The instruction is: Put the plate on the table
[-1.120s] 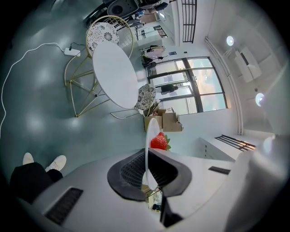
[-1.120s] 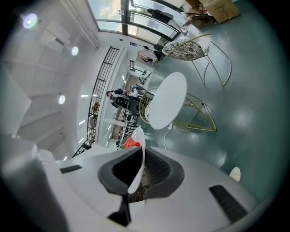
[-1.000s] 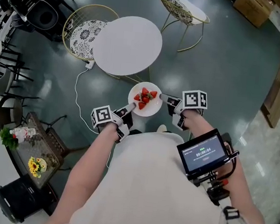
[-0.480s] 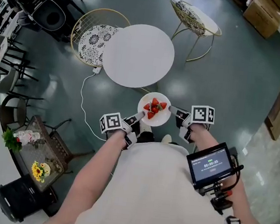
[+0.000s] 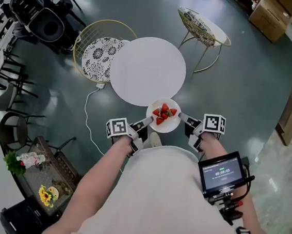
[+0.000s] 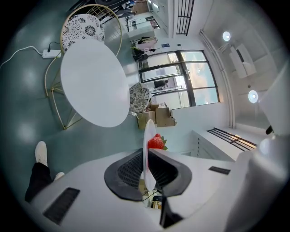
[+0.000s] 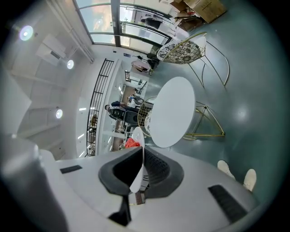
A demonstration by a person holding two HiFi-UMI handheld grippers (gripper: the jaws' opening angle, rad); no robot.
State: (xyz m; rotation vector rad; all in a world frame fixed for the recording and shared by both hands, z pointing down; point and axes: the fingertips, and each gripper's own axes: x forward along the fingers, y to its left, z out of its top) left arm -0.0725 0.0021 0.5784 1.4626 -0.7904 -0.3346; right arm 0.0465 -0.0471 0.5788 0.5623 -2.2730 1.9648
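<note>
A small white plate (image 5: 168, 124) with red strawberries (image 5: 163, 113) hangs in the air just short of the round white table (image 5: 148, 70). My left gripper (image 5: 145, 122) is shut on the plate's left rim and my right gripper (image 5: 182, 118) is shut on its right rim. In the left gripper view the plate (image 6: 148, 154) shows edge-on between the jaws, a strawberry (image 6: 156, 142) beside it and the table (image 6: 93, 84) ahead. The right gripper view has the plate (image 7: 137, 174) edge-on in the jaws, with the table (image 7: 173, 111) beyond.
A gold wire chair with a patterned cushion (image 5: 97, 50) stands left of the table, a second one (image 5: 202, 21) behind it to the right. A white cable and power strip (image 5: 100, 87) lie on the grey floor. Black chairs and equipment (image 5: 40, 17) crowd the far left.
The person has stepped toward the table with the plate held in both grippers. The plate now sits right at the table's near edge.
</note>
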